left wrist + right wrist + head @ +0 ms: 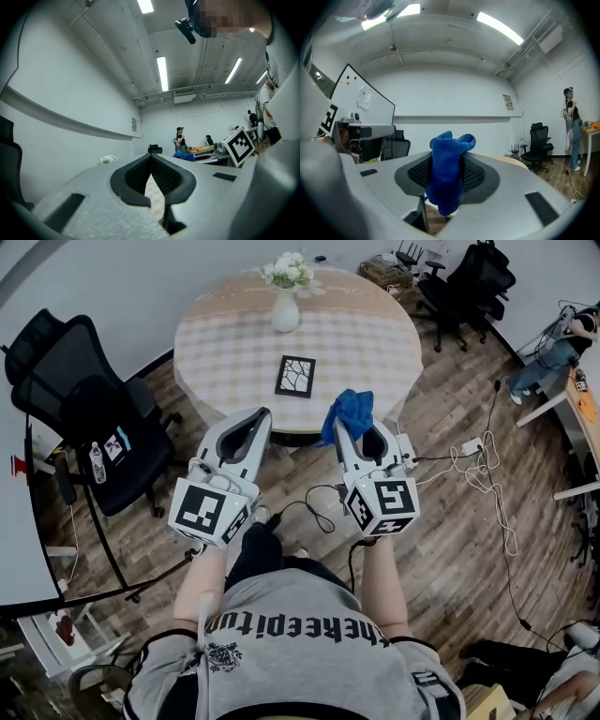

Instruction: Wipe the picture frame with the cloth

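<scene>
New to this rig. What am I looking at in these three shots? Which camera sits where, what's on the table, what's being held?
There is no robot arm. A person holds a two-jaw gripper in each hand, and the marker cubes are part of those grippers. The head view comes from a camera on the person's head, looking steeply down. The other two views come from cameras riding on each gripper, looking along its jaws.

The left gripper has its jaws together with nothing between them. The right gripper is shut on a blue cloth.

Ahead stands a round table with a checked cover. A dark picture frame lies flat on it, and a vase of white flowers stands farther back. Neither gripper touches the frame, so wiping has not yet begun.
</scene>
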`<state>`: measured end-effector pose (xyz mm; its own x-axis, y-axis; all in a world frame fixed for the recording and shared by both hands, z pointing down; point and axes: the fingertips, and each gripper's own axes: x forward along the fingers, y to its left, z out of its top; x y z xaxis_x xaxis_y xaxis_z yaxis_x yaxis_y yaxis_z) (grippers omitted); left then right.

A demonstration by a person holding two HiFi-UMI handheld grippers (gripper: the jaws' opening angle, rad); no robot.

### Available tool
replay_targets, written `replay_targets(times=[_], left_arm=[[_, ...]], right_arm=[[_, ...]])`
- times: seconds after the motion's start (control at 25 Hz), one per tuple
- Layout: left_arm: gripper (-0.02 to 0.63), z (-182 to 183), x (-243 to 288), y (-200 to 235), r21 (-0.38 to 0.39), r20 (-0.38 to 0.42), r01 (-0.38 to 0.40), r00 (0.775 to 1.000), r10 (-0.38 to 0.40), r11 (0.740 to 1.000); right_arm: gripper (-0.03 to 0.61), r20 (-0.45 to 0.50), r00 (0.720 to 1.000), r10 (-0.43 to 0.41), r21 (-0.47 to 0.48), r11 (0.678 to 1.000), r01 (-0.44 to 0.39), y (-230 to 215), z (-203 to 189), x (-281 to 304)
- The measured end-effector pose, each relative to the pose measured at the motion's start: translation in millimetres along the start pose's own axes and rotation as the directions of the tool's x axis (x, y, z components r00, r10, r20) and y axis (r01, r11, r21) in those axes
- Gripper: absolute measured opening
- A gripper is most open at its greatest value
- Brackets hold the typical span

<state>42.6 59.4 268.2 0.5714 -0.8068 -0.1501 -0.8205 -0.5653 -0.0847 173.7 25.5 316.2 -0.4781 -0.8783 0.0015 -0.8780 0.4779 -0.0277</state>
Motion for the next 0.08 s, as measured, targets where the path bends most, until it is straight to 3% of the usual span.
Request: replay_targets(times=[0.08], left_arm=[[0.017, -0.5, 3.8, 0.1, 0.000, -0.002, 0.001, 1.000, -0.001, 1.000]], right_arm=[[0.144, 0.003, 1.000, -0.001, -0.001, 1.000, 0.001, -3.1, 0.7, 1.9]])
